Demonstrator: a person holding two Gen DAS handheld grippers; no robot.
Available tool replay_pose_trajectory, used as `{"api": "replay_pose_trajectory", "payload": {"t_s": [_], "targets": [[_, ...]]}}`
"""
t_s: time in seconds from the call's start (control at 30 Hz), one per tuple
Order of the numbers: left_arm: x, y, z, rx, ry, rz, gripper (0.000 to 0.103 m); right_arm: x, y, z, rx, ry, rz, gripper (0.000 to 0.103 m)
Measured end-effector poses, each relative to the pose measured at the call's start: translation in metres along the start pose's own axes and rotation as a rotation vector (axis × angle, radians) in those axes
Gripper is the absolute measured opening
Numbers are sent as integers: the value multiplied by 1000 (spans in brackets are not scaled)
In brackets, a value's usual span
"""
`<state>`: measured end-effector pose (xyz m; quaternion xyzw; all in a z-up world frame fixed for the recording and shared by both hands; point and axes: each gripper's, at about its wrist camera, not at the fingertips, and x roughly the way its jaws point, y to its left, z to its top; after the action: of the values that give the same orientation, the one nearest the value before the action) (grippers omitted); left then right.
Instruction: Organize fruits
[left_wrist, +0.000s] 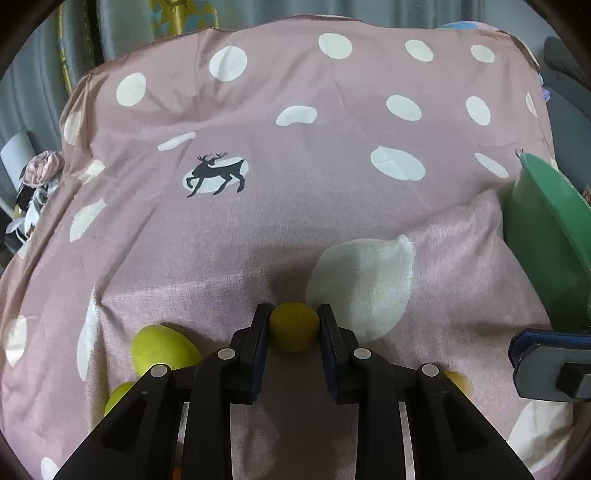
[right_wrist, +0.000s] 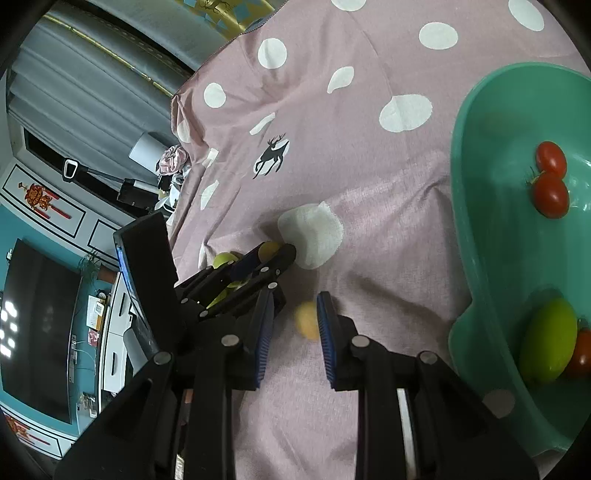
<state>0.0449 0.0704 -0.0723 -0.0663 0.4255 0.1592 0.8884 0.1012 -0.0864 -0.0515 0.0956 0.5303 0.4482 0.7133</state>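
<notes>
Left gripper: pinching a small yellow fruit between its 2 pads at lower centre of the left wrist view; both pads touch the fruit's sides.
Right gripper: spread, with a second yellow fruit blurred in the gap, close against the right pad; I cannot tell whether it rests on the cloth or is in the air.
Surface: a pink polka-dot bedsheet over what looks like a bed, soft and creased.
Green tub: at the right edge of the right wrist view, holding 2 red tomatoes in its upper part and a green fruit touching another red one lower down.
Loose fruit: 2 green fruits lie on the sheet just left of the left gripper, partly hidden by its linkage.
Risk, slip: the held fruit is round and gripped near the pad tips, so a tilt or jolt could squeeze it out forward.
Risk, roll: a dropped fruit would likely run along the folds of the sheet.
Risk, collision: the 2 grippers work near each other; a reach toward the tub could knock one against the other.
Risk, bruising: too hard a squeeze could mark the soft skin.
Orientation of held fruit: close to spherical, so no clear long axis or pointing end shows; a stem end is not visible.
</notes>
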Motion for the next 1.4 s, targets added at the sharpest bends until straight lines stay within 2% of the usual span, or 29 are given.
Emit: {"api": "replay_pose_trajectory", "payload": {"t_s": [0.17,0.33,0.43,0.5,0.53,0.57,0.6,0.67,0.93,1.1,1.3,1.4], "targets": [[1,5,-1,-12,6,-4,27,1,0,1,-3,-1,-1,25],[-7,21,-4,-79,-1,-17,27,3,-1,2,-7,2,-4,25],[-16,29,-9,-97,9,-62,27,6,-1,3,-4,10,-1,26],[-23,30,-14,-89,16,-71,34,9,-1,3,-3,24,2,26],[-27,27,-15,-63,14,-57,42,12,0,3,0,27,0,27],[-28,26,-16,-48,8,-51,46,15,-1,3,4,34,-3,27],[-28,23,-17,-30,1,-44,47,17,0,2,8,39,-4,27],[-26,20,-18,-14,5,-40,47,21,0,1,16,54,-6,27],[-27,35,-21,-75,22,-104,47,31,-1,-1,9,88,-27,29],[-19,33,-28,-54,75,-105,47,29,-2,0,3,88,-36,32],[-21,36,-30,-69,73,-102,47,34,-2,-2,-4,97,-56,32],[-27,44,-31,-130,83,-143,47,35,-3,-2,5,98,-59,32]]}}
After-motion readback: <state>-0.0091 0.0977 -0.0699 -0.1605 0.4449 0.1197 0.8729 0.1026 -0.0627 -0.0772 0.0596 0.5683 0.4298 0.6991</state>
